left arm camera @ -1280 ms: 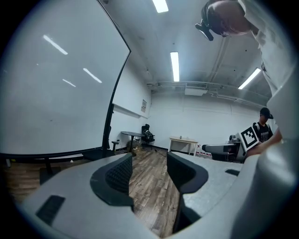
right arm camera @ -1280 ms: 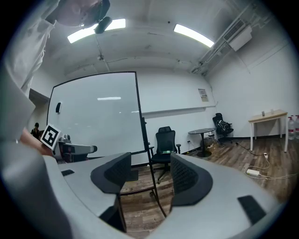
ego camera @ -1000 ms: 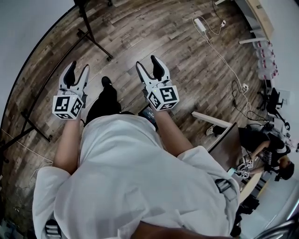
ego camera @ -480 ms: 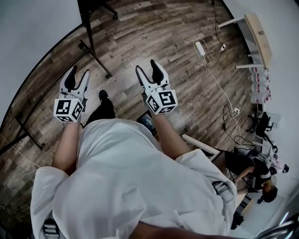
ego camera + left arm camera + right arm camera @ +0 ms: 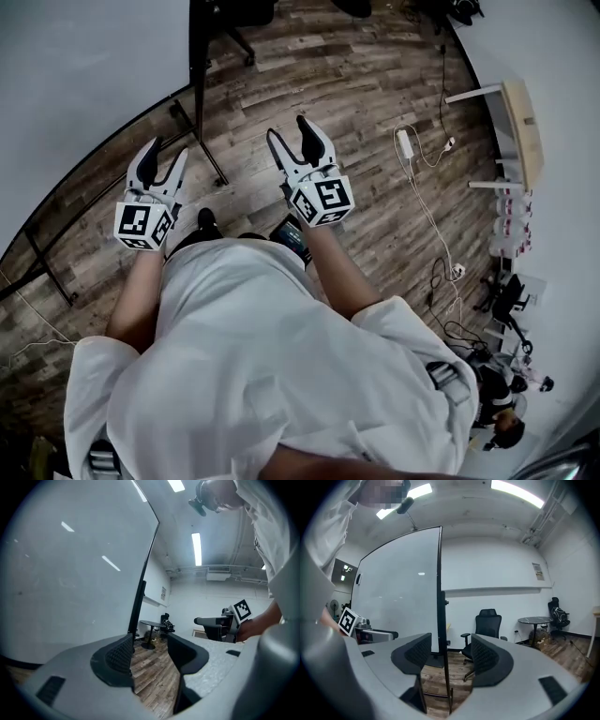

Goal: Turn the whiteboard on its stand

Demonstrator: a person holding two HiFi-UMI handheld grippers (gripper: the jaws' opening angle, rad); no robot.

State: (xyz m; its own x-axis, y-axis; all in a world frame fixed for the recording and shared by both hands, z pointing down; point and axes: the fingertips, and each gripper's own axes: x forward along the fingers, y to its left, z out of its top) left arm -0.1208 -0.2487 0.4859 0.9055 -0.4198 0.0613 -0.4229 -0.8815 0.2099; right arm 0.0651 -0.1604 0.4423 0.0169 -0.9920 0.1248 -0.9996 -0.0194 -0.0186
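Observation:
The whiteboard (image 5: 75,84) fills the upper left of the head view, with its black stand post (image 5: 197,56) and floor legs (image 5: 202,141) beside it. My left gripper (image 5: 161,159) is open and held just short of the board's right edge, touching nothing. My right gripper (image 5: 292,136) is open too, right of the post. In the left gripper view the board (image 5: 70,564) and its black edge (image 5: 140,583) stand close ahead of the empty left gripper (image 5: 150,653). In the right gripper view the board's edge (image 5: 440,597) shows far off between the jaws of the right gripper (image 5: 451,656).
A cable with a power adapter (image 5: 405,142) lies on the wooden floor to the right. A white table (image 5: 520,112) stands at the far right. An office chair (image 5: 487,620) and a round table (image 5: 534,620) stand behind the board. Another person (image 5: 502,427) is at the lower right.
The whole view has moved forward: the whiteboard and its stand are nearer to both grippers. Both grippers stay open and empty.

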